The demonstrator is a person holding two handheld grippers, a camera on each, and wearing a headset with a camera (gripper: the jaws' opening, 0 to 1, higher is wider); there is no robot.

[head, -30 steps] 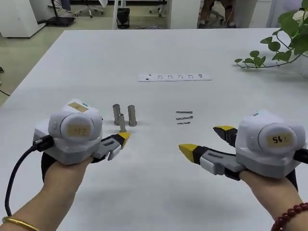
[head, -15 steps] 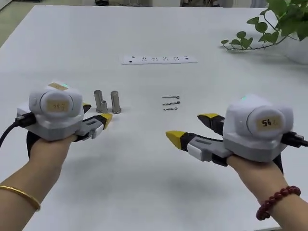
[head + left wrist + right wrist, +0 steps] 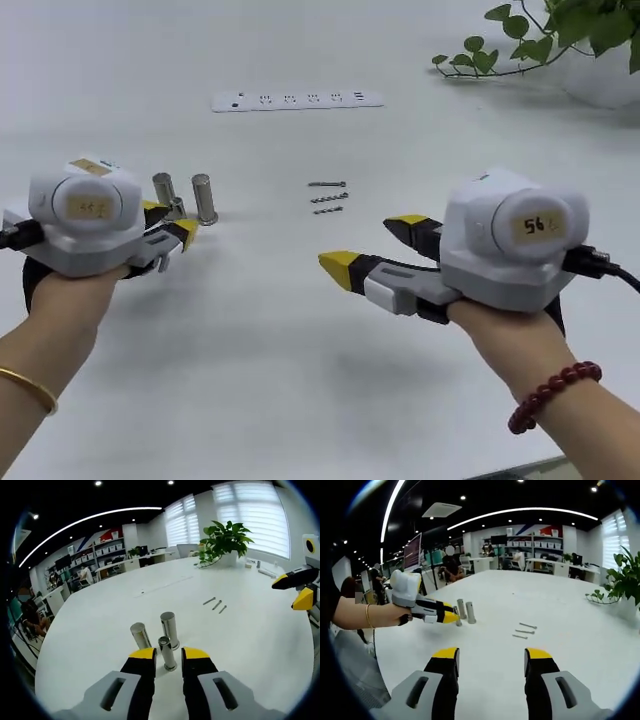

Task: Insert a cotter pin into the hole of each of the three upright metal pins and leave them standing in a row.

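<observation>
Three upright metal pins (image 3: pixel 204 198) stand in a tight cluster left of centre on the white table (image 3: pixel 270 340). My left gripper (image 3: pixel 168 222) is open, and the nearest pin (image 3: pixel 167 652) stands between its yellow fingertips with a small gap on each side. The other two pins (image 3: pixel 169 629) stand just behind it. Three cotter pins (image 3: pixel 328 197) lie side by side to the right of the cluster. My right gripper (image 3: pixel 375 245) hovers open and empty, near-right of the cotter pins (image 3: pixel 524 631). The left gripper (image 3: pixel 451 617) and the pins (image 3: pixel 470 612) show at left in the right gripper view.
A white power strip (image 3: pixel 297 100) lies across the far middle of the table. A potted plant (image 3: pixel 540 35) trails leaves over the far right corner. Bare tabletop lies between the two grippers and in front of them.
The head camera has tilted down and shifted. My left gripper has closed in on the pin cluster, so the nearest pin now stands between its tips. The right gripper stays open.
</observation>
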